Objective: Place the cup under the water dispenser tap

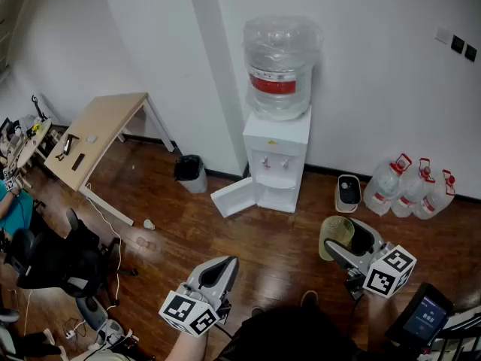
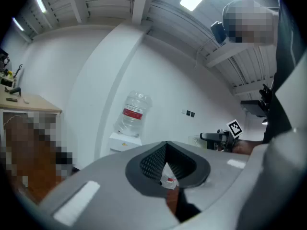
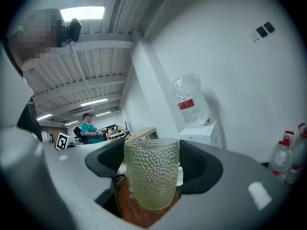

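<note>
Two hand-held grippers show along the lower edge of the head view. The left gripper [image 1: 223, 264], lower centre-left, has its jaws drawn together with nothing between them. The right gripper [image 1: 352, 239], lower right, is clamped on a pale green dimpled glass cup [image 1: 334, 233], mouth up between its dark pads. White floor-standing water dispenser [image 1: 276, 164], clear plastic bottle [image 1: 279, 66] on top, stands against the white wall at frame centre with its lower door swung open. Cup is over the brown wooden floor [image 1: 188, 224], below and right of the dispenser, well apart from its taps [image 1: 265, 162].
</note>
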`<action>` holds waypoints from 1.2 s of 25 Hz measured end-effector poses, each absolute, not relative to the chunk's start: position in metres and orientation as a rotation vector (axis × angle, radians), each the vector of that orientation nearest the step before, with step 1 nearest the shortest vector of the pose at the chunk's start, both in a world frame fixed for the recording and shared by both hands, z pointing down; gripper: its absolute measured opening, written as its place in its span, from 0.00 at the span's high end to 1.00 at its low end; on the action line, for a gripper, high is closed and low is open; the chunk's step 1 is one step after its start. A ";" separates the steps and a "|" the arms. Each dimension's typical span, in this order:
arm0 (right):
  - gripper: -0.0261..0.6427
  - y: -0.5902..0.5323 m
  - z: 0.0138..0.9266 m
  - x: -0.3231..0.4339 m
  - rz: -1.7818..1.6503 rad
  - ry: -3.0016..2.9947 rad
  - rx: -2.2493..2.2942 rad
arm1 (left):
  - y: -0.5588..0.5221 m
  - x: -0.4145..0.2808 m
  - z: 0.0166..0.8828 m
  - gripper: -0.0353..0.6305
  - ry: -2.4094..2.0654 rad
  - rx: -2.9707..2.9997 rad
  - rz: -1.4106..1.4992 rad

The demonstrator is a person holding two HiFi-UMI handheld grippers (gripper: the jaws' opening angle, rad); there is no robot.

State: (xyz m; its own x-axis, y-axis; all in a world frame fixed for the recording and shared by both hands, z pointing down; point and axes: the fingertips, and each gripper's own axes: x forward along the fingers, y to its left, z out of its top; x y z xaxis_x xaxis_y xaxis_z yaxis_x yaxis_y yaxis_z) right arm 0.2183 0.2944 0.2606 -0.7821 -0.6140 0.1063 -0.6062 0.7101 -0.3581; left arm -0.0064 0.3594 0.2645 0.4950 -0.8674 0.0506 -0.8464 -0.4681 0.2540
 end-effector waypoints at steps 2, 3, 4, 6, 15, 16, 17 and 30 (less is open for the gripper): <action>0.43 0.295 0.264 0.214 -0.592 2.905 -1.035 | 0.358 -0.012 0.265 0.76 -1.462 2.486 -0.131; 0.43 0.295 0.266 0.211 -0.591 2.914 -1.040 | 0.358 -0.015 0.265 0.76 -1.460 2.483 -0.137; 0.43 0.295 0.268 0.208 -0.588 2.922 -1.048 | 0.358 -0.019 0.265 0.76 -1.458 2.483 -0.145; 0.43 0.297 0.271 0.197 -0.584 2.931 -1.069 | 0.359 -0.031 0.267 0.76 -1.457 2.486 -0.151; 0.43 0.307 0.272 0.150 -0.581 2.905 -1.111 | 0.373 -0.070 0.272 0.76 -1.413 2.532 -0.165; 0.43 0.307 0.274 0.146 -0.583 2.905 -1.116 | 0.375 -0.072 0.271 0.76 -1.395 2.546 -0.175; 0.43 0.309 0.276 0.143 -0.588 2.907 -1.119 | 0.376 -0.072 0.270 0.76 -1.378 2.564 -0.185; 0.43 0.267 0.299 0.119 -0.673 2.919 -1.107 | 0.329 -0.060 0.262 0.94 -1.204 2.689 -0.162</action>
State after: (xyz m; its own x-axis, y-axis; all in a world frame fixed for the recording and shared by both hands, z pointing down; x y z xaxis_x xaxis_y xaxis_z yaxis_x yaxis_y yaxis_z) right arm 0.1189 0.2666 0.2988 -0.7586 -0.6223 0.1929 -0.6440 0.6712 -0.3671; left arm -0.0604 0.3291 0.2622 0.6641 -0.7473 -0.0220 -0.7264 -0.6519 0.2176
